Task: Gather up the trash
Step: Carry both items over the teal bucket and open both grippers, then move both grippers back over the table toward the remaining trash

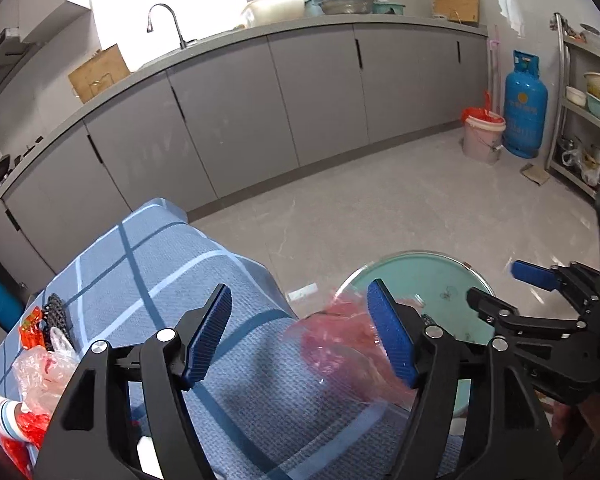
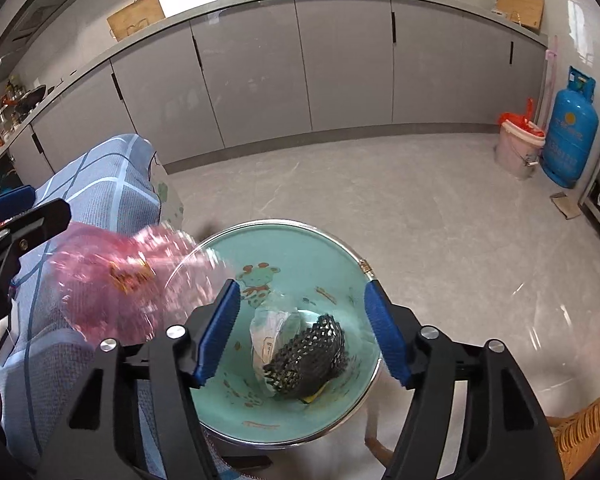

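The pink plastic bag [image 2: 136,280] is blurred and loose in the air, between the two grippers and over the near-left rim of the teal bin [image 2: 340,248]; in the right wrist view it fills the left middle of the frame, its long axis running from lower left up toward the bin's mouth. The right gripper [image 2: 300,332] sits over the bin with its fingers apart and nothing between them; the bag lies to their left, apart from the blue pads. In the left wrist view the left gripper [image 1: 300,336] has its fingers apart too, and the bag [image 1: 340,344] shows at the right-hand finger, partly behind it; no pad presses on it. The bin [image 1: 420,280] lies right of centre there, beyond the blue checked cloth [image 1: 180,272] on the surface. Black mesh [image 2: 308,356] and a clear wrapper [image 2: 272,328] already lie inside the bin. More trash [image 1: 40,360] waits at the lower left, nearer the left gripper, so that hand seems better placed to fetch it
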`<action>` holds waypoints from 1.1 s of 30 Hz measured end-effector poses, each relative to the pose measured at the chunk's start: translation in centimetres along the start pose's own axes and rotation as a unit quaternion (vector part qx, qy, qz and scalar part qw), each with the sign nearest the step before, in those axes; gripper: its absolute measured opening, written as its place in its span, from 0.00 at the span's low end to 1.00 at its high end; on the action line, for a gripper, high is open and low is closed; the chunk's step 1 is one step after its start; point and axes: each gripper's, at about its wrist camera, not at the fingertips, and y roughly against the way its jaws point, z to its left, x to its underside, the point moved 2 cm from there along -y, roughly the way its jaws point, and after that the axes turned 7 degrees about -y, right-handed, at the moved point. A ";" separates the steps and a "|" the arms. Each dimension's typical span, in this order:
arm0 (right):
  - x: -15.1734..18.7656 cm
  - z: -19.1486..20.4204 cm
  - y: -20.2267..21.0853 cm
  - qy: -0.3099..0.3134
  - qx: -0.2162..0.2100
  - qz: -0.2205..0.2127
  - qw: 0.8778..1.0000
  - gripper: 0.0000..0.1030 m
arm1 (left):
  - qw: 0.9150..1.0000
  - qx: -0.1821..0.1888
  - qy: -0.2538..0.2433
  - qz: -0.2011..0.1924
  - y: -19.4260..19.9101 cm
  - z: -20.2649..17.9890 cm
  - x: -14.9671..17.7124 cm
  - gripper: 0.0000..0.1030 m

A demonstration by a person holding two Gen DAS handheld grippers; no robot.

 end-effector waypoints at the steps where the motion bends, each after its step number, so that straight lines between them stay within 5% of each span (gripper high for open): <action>1: 0.0 -0.2 0.2 -0.003 0.000 -0.002 1.000 0.66 | 1.000 -0.001 0.001 0.001 0.0 0.1 0.0 0.68; 5: 0.0 -0.3 0.8 -0.007 0.000 -0.005 1.000 0.68 | 1.000 -0.015 0.007 0.000 0.6 1.1 0.2 0.69; 8: -0.1 0.1 1.3 -0.004 -0.004 -0.008 1.000 0.69 | 0.999 -0.032 0.011 -0.003 1.3 2.0 0.5 0.79; 33: 1.0 11.6 5.8 0.069 -0.094 -0.018 0.993 0.76 | 0.988 -0.131 0.083 0.001 9.1 11.7 6.5 0.79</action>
